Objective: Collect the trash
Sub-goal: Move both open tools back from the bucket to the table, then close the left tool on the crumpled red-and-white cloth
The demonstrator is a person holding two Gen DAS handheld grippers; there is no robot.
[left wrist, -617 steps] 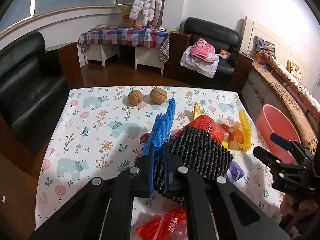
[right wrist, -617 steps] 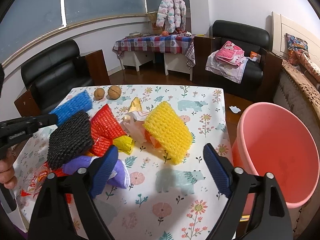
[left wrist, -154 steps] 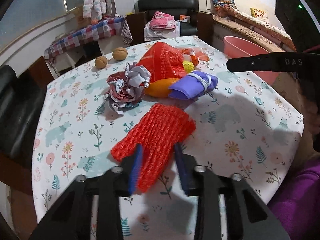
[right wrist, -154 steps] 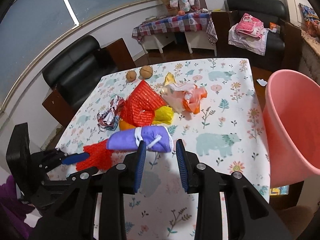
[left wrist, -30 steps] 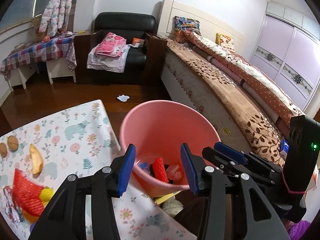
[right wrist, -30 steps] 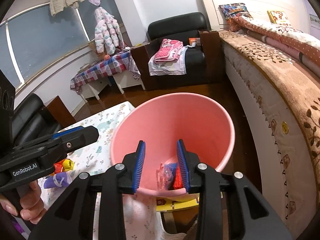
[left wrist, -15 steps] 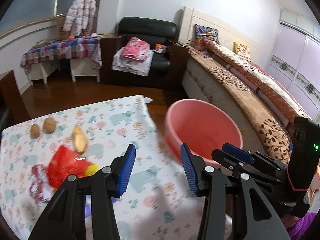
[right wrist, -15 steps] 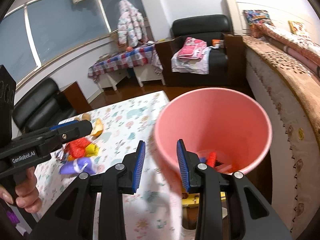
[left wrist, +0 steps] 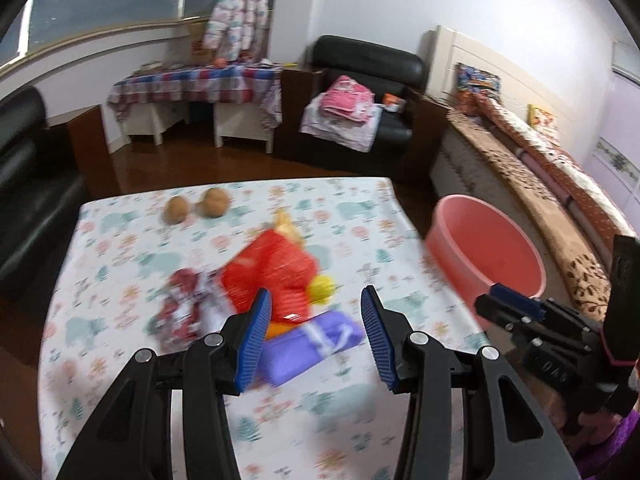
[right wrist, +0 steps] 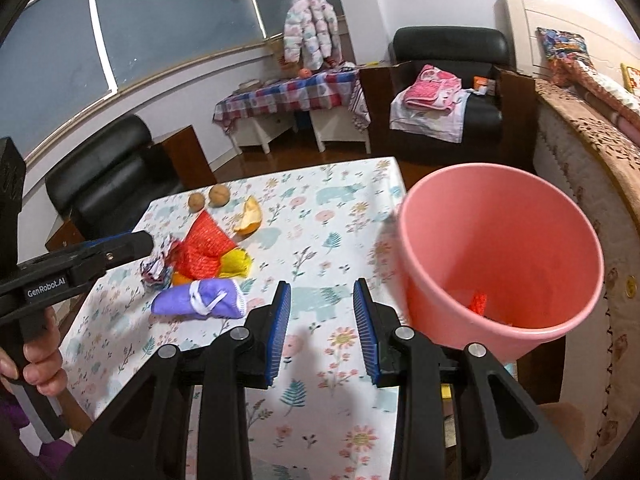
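My left gripper is spread wide and empty above the purple wad. My right gripper is parted, narrower, also empty, over bare table beside the pink bucket. Red netting lies beyond the wad; red scraps sit inside the bucket.

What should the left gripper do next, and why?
Probably lower the left gripper onto the purple roll and close. Its fingers are open and empty, the roll is the nearest trash on the table, framed between them, and the pink bin stands beside the table.
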